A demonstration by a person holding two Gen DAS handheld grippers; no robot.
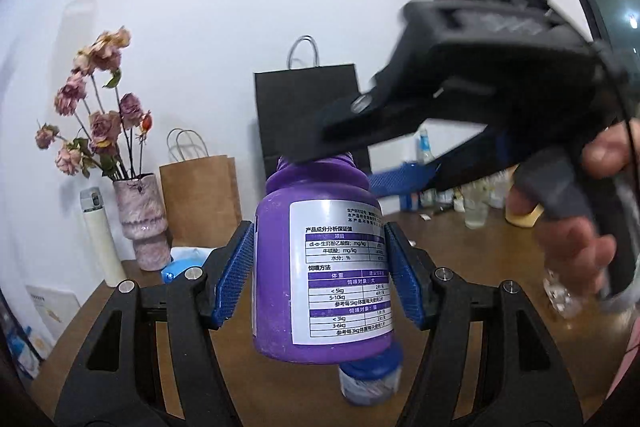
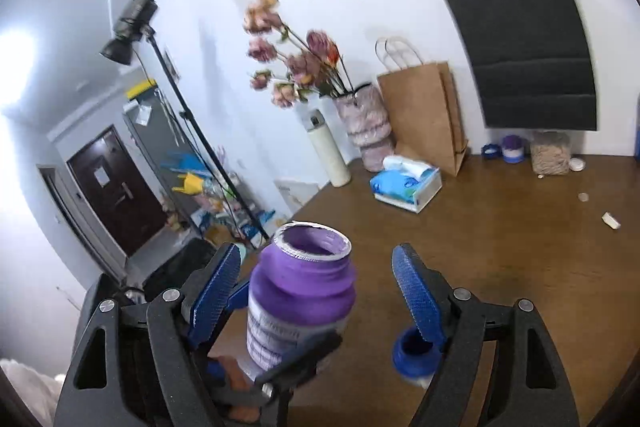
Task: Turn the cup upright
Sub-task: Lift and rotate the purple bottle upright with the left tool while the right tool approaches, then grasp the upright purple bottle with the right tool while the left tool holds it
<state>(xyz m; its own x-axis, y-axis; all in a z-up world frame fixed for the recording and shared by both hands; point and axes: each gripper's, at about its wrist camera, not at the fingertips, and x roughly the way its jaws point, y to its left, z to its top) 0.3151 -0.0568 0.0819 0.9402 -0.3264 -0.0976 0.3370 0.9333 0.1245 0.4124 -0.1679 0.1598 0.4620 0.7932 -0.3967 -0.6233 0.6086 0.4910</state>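
Note:
The cup is a purple plastic bottle (image 1: 324,267) with a white printed label and no lid. It stands upright in the air, open mouth up, above the brown table (image 1: 480,267). My left gripper (image 1: 320,239) is shut on its body, with a blue pad against each side. My right gripper (image 1: 340,167) reaches in from the upper right, a person's hand on its handle, its fingers level with the bottle's neck. In the right wrist view the bottle (image 2: 304,283) sits between the fingers of the open right gripper (image 2: 316,255), close to the left pad with a wide gap to the right pad.
A small blue-capped jar (image 1: 370,375) stands on the table under the bottle. At the back wall are a vase of dried roses (image 1: 140,223), a cream flask (image 1: 102,239), a brown paper bag (image 1: 200,199), a black bag (image 1: 304,115) and a tissue box (image 2: 408,187). Bottles and a glass (image 1: 476,207) crowd the right.

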